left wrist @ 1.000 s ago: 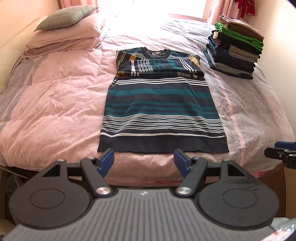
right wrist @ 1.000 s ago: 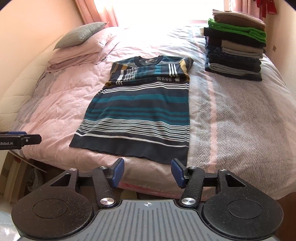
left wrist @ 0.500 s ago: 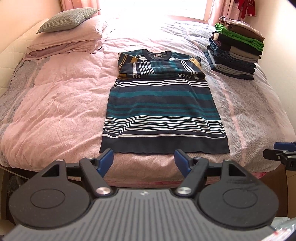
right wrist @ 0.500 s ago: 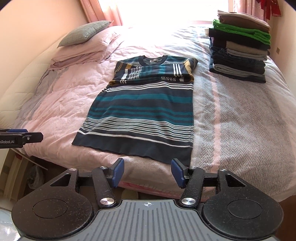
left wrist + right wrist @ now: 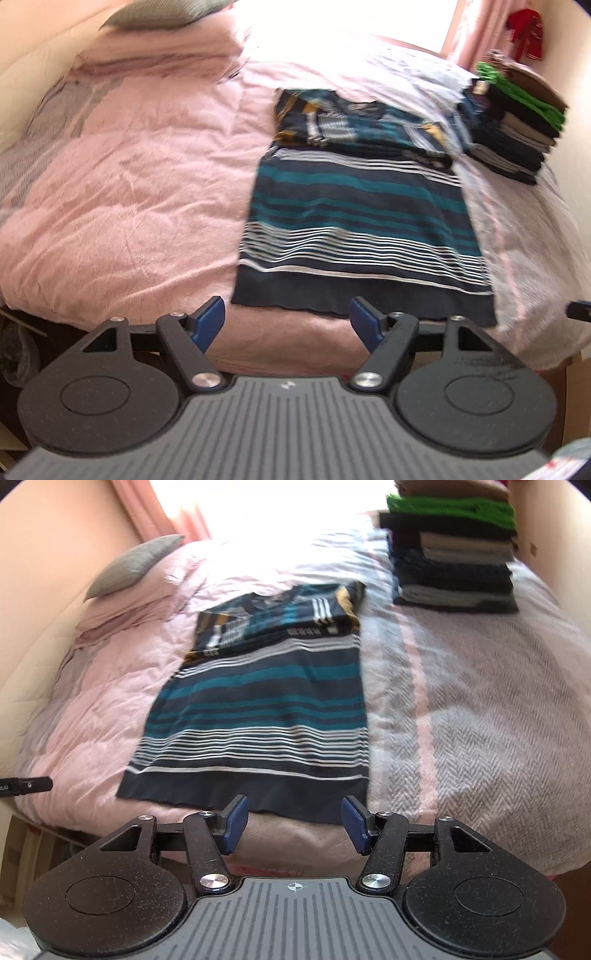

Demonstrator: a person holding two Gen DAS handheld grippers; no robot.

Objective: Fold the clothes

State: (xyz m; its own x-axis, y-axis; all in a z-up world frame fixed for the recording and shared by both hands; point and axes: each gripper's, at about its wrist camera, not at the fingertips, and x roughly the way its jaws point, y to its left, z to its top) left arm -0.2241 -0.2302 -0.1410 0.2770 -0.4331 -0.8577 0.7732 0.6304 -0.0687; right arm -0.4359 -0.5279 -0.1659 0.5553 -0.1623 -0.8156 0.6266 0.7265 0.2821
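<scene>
Here, striped shirt [image 5: 362, 221] lies flat on bed [image 5: 122, 177] (clothes stack [image 5: 454, 554] beside).

Left gripper [image 5: 287, 318] angled downward, jaws apart, nothing between; right gripper [image 5: 294, 823] likewise, jaws apart, empty

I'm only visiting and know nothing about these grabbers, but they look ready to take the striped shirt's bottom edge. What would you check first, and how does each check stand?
1. Left gripper open, nothing between the jaws: ok.
2. Right gripper open and empty: ok.
3. Shirt lies flat on the bed with the sleeves folded in over the chest: ok.
4. Hem bare, nothing lying on it: ok.
5. Grippers down at the hem: not ok, both sit just short of it, off the cloth.
6. Stack of folded clothes apart from the shirt: ok.
</scene>
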